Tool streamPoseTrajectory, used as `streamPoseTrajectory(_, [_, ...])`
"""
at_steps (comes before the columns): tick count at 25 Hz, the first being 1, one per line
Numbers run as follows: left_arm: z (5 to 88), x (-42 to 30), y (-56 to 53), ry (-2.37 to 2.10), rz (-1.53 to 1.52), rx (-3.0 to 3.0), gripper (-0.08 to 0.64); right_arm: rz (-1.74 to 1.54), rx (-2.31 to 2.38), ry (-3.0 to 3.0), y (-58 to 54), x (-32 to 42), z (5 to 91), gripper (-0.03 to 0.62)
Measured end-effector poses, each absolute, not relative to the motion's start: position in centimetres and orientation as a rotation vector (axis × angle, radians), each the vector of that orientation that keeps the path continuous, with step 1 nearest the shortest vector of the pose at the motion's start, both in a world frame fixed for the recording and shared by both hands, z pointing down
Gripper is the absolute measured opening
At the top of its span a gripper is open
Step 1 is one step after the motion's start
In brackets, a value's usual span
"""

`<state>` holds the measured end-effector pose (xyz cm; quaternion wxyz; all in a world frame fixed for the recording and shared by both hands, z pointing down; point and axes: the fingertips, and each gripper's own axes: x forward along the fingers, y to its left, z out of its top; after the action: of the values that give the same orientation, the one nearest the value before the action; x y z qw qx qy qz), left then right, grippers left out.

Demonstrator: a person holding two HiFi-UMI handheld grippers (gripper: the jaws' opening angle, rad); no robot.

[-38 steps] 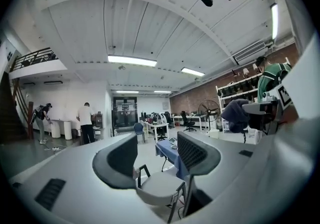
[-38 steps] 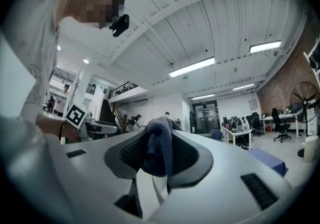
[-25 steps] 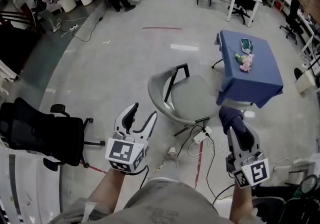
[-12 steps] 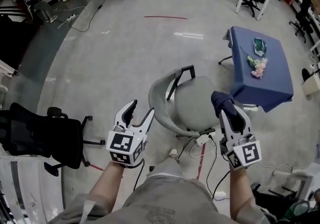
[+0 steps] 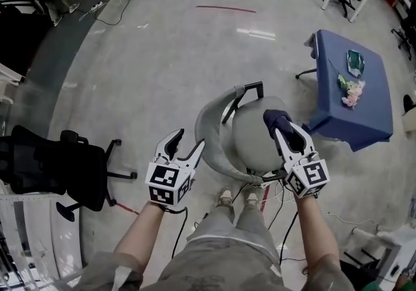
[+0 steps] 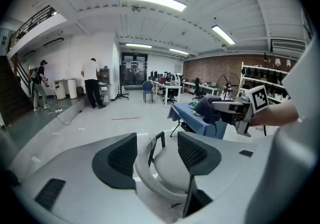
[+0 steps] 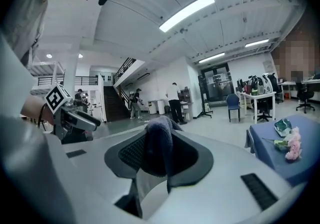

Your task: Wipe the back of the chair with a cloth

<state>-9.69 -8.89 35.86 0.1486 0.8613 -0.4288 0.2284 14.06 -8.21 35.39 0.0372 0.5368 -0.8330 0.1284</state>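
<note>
Head view shows your right gripper (image 5: 281, 128) clenched on the cloth (image 5: 275, 118), left gripper (image 5: 182, 146) released; lay the cloth flat against the chair back (image 5: 207, 130), pressing evenly.

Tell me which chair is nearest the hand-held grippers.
The grey shell chair, right beside them. The black office chair stands off to the left, and the blue chair is far across the room.

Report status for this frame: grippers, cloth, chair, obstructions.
Left gripper open, empty, beside curved backrest of grey shell chair. Right gripper shut on dark blue cloth, over the seat, clear of the backrest. Nothing seen between cloth and backrest.
</note>
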Motion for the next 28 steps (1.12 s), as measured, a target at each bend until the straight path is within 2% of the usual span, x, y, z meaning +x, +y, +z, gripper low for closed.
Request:
streamPoseTrajectory(15, [46.0,-9.8,-10.5,-1.364,0.757,2.203,0.261,0.519,1.253,-2.604,-16.9,11.2,51.0,0.138])
streamPoseTrajectory(28, [52.5,-11.6,-10.3,-1.379,0.803,2.119,0.261,0.585,1.214,-2.509,-24.4,9.4,65.6,0.140])
